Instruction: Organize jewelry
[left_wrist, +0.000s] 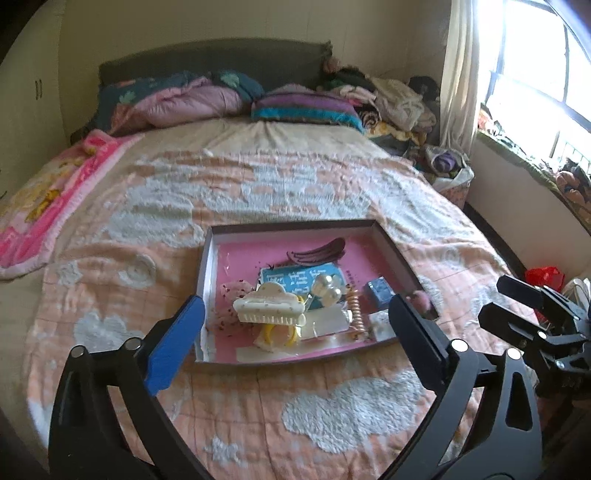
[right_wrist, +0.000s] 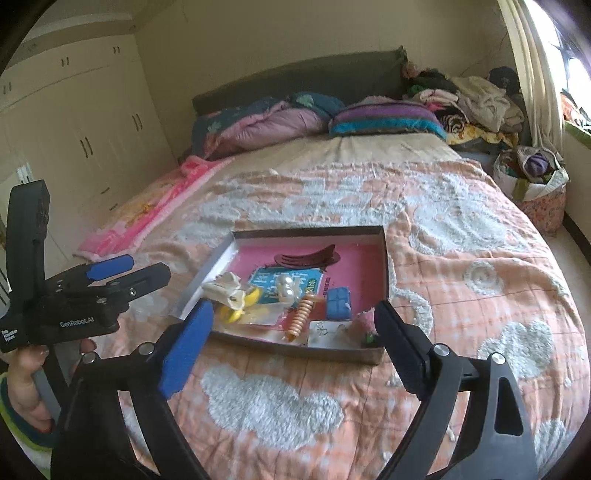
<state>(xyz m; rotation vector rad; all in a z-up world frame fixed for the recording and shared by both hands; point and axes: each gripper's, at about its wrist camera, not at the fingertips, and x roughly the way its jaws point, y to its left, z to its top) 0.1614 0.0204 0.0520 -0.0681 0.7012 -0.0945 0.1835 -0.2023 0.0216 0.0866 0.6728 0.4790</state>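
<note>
Left gripper (left_wrist: 295, 332): jaws spread wide, nothing between the pads, hanging above the near edge of the shallow box (left_wrist: 397, 247). Blue pad (left_wrist: 173, 347) on one finger, black pad on the other. Right gripper (right_wrist: 291, 343): likewise spread, empty, above the box's near edge. Also seen from the side in the left wrist view at far right (left_wrist: 517, 306), jaws apart. Left gripper in the right wrist view at left edge, gripped by a hand (right_wrist: 26, 384) at its handle.

Box on the bed's peach quilt with white cloud patches (left_wrist: 332, 410), pink liner inside, dark rim. Contents, all loose in one pile:
- cream cloud-shaped claw clip (left_wrist: 266, 306), near left, on top of a yellow clip (left_wrist: 280, 334)
- dark maroon comb clip (left_wrist: 317, 253), far side
- teal printed card (left_wrist: 291, 282), centre, with a pearl hair piece (left_wrist: 327, 290) lying on it
- peach spiral hair tie (left_wrist: 356, 314), right of centre
- small blue box (left_wrist: 376, 291), right side, just beside the spiral tie
- white earring card (right_wrist: 328, 332) at the near right corner, pink fuzzy item (right_wrist: 365, 321) touching it

Pillows and folded quilts at the headboard (left_wrist: 221, 62), clothes heap (left_wrist: 388, 96) by the window.
</note>
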